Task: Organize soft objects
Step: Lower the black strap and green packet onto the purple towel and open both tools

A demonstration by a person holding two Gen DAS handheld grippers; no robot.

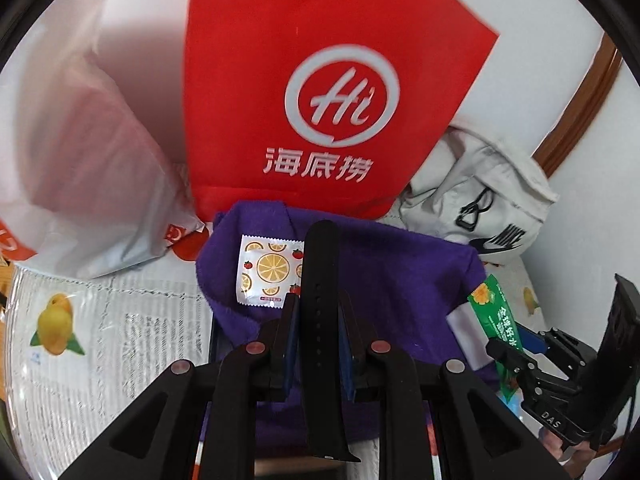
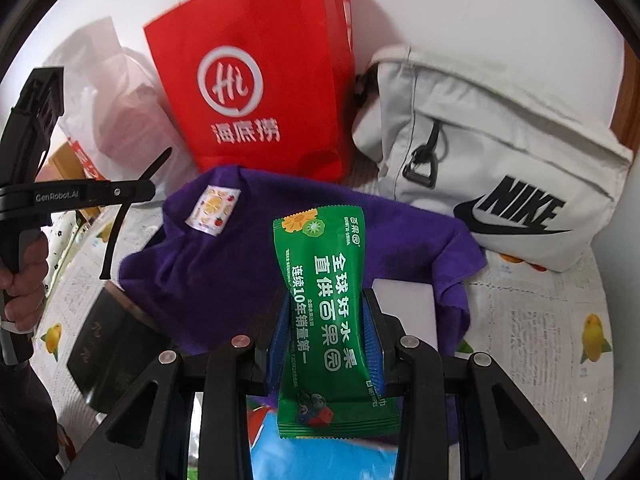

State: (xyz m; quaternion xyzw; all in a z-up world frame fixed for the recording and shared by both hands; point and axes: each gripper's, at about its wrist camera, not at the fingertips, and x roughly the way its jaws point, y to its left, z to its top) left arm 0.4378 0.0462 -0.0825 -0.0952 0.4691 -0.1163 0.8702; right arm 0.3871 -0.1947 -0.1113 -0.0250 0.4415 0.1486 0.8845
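Note:
My left gripper (image 1: 318, 308) is shut on a black watch strap (image 1: 320, 264) and holds it above a purple cloth (image 1: 400, 264). A white sachet with orange slices (image 1: 268, 270) lies on the cloth. My right gripper (image 2: 326, 304) is shut on a green wet-wipe packet (image 2: 324, 292), held over the same purple cloth (image 2: 212, 272). The sachet (image 2: 214, 210) shows at the cloth's far left. The right gripper with the green packet (image 1: 494, 316) shows at the right of the left wrist view. The left gripper with the strap (image 2: 120, 224) shows at the left of the right wrist view.
A red paper bag (image 2: 256, 92) stands behind the cloth against the wall. A white Nike bag (image 2: 500, 168) lies to its right, a white plastic bag (image 2: 104, 92) to its left. A black box (image 2: 108, 352) sits at the cloth's left. The table has a fruit-print cover (image 2: 560, 340).

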